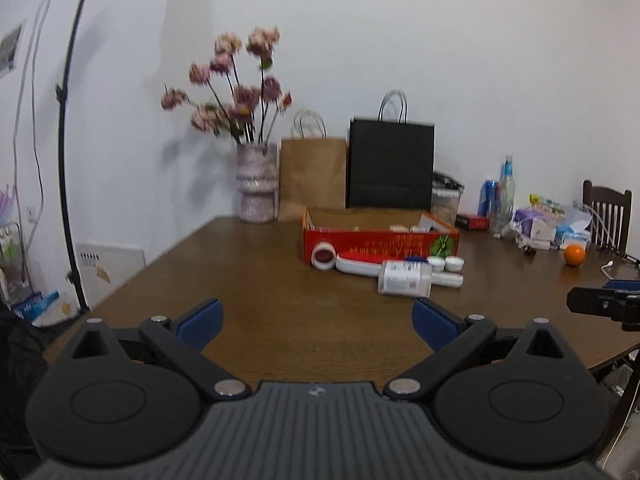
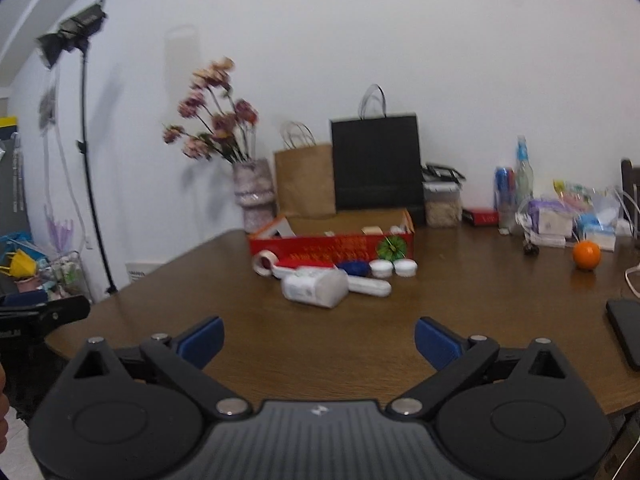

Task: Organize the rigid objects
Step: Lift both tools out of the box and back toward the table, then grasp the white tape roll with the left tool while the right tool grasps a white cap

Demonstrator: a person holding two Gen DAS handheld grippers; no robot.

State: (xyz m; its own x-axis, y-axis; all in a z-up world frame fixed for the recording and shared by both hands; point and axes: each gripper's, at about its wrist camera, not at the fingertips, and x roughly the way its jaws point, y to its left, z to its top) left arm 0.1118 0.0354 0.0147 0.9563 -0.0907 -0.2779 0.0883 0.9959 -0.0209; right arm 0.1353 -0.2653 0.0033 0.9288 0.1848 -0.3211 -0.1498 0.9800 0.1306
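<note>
A red open box [image 1: 376, 242] [image 2: 332, 246] stands mid-table with a few small items inside. In front of it lie a tape roll [image 1: 323, 256] [image 2: 265, 263], a red-and-white case [image 1: 360, 265], a white pill bottle on its side [image 1: 405, 278] [image 2: 316, 287], a white tube [image 2: 370, 287], a blue object [image 2: 353, 267] and two small white jars [image 1: 445, 264] [image 2: 394, 268]. My left gripper [image 1: 316, 322] is open and empty above the near table. My right gripper [image 2: 318, 340] is open and empty, well short of the bottle.
The brown wooden table [image 1: 260, 280] holds a flower vase [image 1: 258, 184], a brown bag [image 1: 313, 178] and a black bag [image 1: 390, 164] at the back. An orange [image 2: 586, 255], bottles and packets sit at the right. A phone [image 2: 626, 330] lies near the right edge. A light stand [image 1: 66, 160] stands left.
</note>
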